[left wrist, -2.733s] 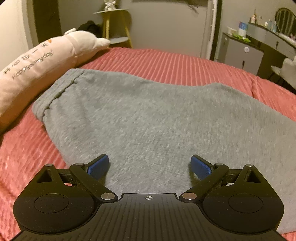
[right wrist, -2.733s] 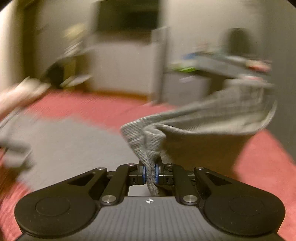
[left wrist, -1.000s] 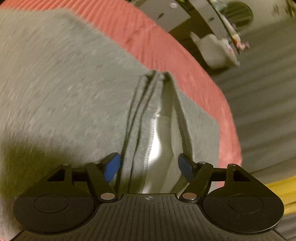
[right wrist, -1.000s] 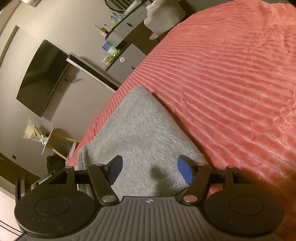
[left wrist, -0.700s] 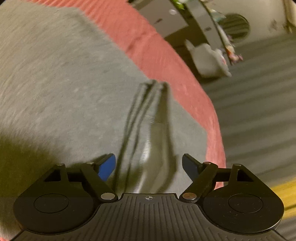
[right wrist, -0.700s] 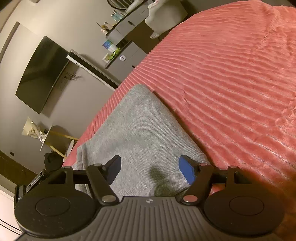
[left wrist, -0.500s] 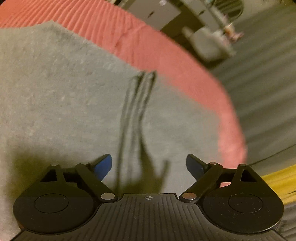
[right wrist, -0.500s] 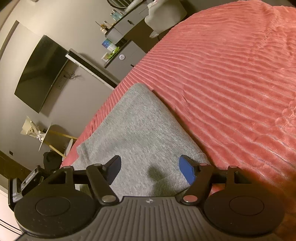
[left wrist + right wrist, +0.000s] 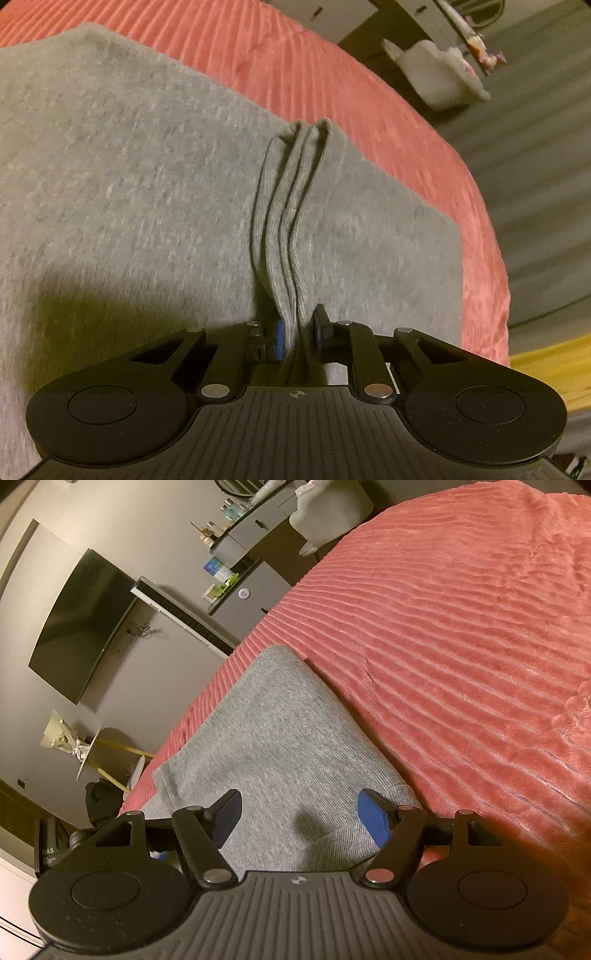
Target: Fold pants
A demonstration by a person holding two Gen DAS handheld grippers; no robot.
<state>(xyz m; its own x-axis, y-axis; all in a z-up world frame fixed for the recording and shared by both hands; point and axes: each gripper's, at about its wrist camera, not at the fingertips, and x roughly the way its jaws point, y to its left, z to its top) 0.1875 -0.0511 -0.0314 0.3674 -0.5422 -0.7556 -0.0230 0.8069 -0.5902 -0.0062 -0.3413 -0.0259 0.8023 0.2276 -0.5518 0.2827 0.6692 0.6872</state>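
Observation:
The grey pants (image 9: 129,177) lie folded on the red ribbed bedspread (image 9: 295,66). In the left wrist view my left gripper (image 9: 297,332) is shut on the stacked hem layers of the pants (image 9: 284,229), which bunch into a ridge running away from the fingers. In the right wrist view my right gripper (image 9: 299,819) is open and empty. It hovers over the corner of the grey pants (image 9: 280,731), with a raised fold between its fingers (image 9: 373,818).
The bed edge curves past on the right in the left wrist view, with grey floor (image 9: 535,184) beyond. A wall TV (image 9: 81,624), a grey cabinet (image 9: 251,598) and a small side table (image 9: 99,757) stand beyond the bed. Bare bedspread (image 9: 461,646) spreads right of the pants.
My left gripper has closed on the pants' hem layers, which were lying loose between its open fingers before. The right gripper has stayed open and nearly still.

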